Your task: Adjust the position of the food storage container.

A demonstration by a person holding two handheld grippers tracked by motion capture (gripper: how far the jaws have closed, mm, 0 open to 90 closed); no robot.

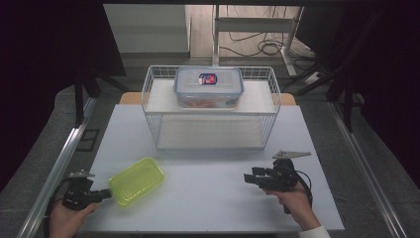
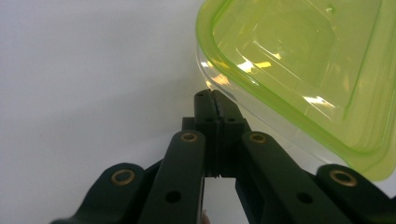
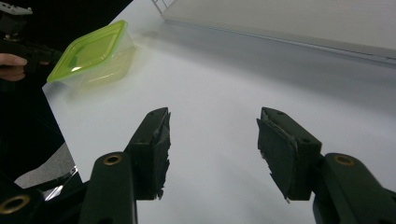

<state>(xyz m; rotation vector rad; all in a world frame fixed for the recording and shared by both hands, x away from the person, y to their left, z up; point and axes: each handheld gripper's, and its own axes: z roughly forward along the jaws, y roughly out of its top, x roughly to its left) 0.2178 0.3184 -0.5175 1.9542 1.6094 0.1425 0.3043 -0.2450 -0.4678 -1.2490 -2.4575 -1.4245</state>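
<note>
Translucent lime-green lidded container [image 1: 136, 181], rounded corners

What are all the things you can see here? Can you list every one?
green-lidded container: one, clear tub with yellow-green lid, front left of the table, its corner at the left gripper's tips
lidded food box: one, clear with blue-edged lid and a sticker, on the rack's top shelf
wire rack: one, white, two shelves, back middle of the table
table: one, white
left gripper: one, black, jaws shut, front left
right gripper: one, black, jaws open with nothing between them, front right
</note>
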